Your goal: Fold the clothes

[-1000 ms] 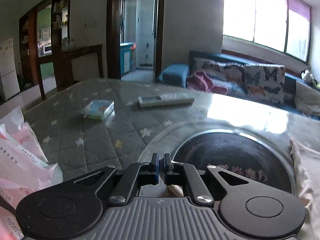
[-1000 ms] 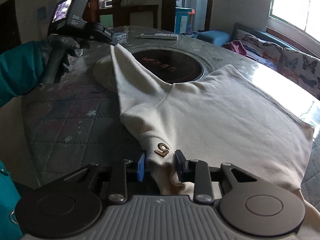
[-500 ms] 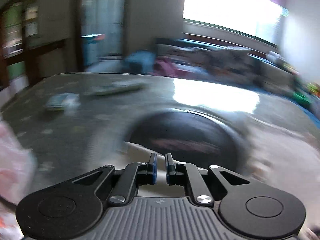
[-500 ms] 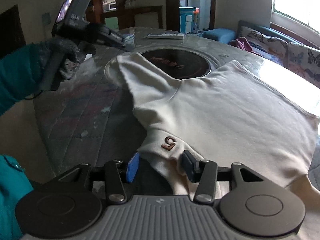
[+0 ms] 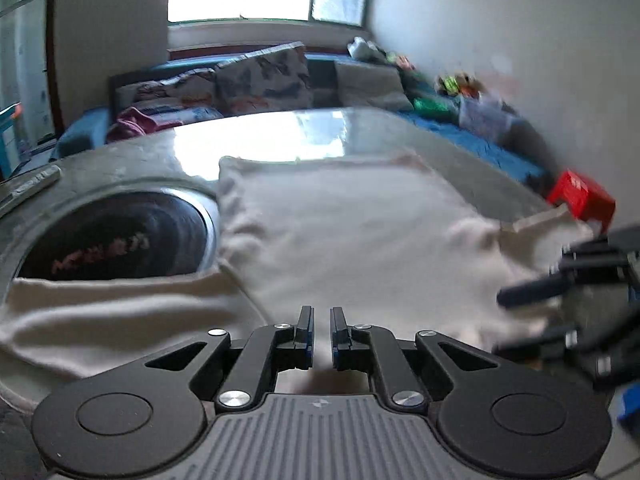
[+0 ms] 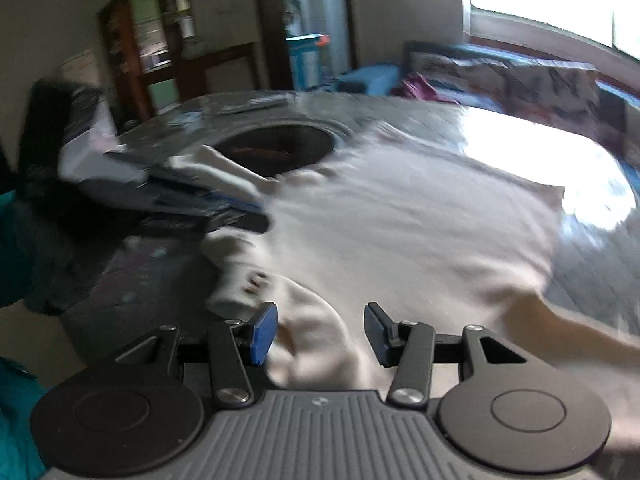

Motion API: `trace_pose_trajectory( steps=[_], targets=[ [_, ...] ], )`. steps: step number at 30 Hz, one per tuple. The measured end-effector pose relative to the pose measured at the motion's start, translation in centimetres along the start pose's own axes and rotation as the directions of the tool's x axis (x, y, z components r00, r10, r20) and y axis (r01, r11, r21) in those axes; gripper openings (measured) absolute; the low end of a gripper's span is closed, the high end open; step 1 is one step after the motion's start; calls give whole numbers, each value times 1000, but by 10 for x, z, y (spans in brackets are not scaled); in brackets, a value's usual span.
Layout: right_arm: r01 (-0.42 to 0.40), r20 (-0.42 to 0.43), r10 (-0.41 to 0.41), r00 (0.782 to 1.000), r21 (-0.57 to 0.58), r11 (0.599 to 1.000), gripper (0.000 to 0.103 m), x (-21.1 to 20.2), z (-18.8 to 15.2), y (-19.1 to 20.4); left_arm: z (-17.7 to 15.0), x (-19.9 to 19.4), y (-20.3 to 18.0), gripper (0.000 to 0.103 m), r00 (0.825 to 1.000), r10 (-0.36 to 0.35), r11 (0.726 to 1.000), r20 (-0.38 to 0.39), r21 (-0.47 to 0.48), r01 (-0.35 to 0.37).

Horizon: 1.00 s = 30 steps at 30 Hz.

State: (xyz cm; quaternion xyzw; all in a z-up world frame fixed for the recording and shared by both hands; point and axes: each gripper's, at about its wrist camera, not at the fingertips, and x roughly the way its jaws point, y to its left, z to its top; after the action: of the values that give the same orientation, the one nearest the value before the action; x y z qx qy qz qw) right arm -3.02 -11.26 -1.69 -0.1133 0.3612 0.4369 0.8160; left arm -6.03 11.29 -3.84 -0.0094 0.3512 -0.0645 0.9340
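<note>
The cream cotton sweatshirt [image 5: 360, 240] is spread beside the round black hob [image 5: 112, 236]. Its sleeve is pinched by the left gripper [image 5: 320, 336]; the right gripper [image 6: 320, 332] gapes empty, so bunching is risked.

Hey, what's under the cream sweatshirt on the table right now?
The cream sweatshirt lies on the table, and its sleeve drapes across the near rim of the dark round inset. Whatever else might sit beneath the fabric is hidden.
</note>
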Motion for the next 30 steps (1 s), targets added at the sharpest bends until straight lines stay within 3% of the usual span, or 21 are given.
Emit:
trace_pose_trajectory(
  steps=[6,10,13,17,24,26,30],
  targets=[
    [10,11,-10,1000,83,997,49,-17,-16,-19,-8,-1,-5,10,1000,17,998,-6,63,-17],
    [85,57,-97,994,190,978,49,-44,-25,-47,1,-4,-4,10,1000,17,998,12,64,-18],
    [161,74,-192,979,301,940,49,-62,-37,-75,9,-5,-7,10,999,13,998,31,63,-15],
    [298,61,-354,933,422,856,48,-84,-57,-115,17,-1,-14,10,999,-4,998,33,58,2],
    [500,-49,-590,806,589,635,44,-104,-91,-169,29,6,-46,10,996,-79,993,44,97,75],
    [508,-59,-610,790,619,598,43,-106,-97,-178,31,10,-59,10,993,-110,988,46,111,105],
    [505,-56,-624,779,646,572,38,-104,-104,-191,30,23,-84,11,986,-166,975,18,153,161]
  ],
)
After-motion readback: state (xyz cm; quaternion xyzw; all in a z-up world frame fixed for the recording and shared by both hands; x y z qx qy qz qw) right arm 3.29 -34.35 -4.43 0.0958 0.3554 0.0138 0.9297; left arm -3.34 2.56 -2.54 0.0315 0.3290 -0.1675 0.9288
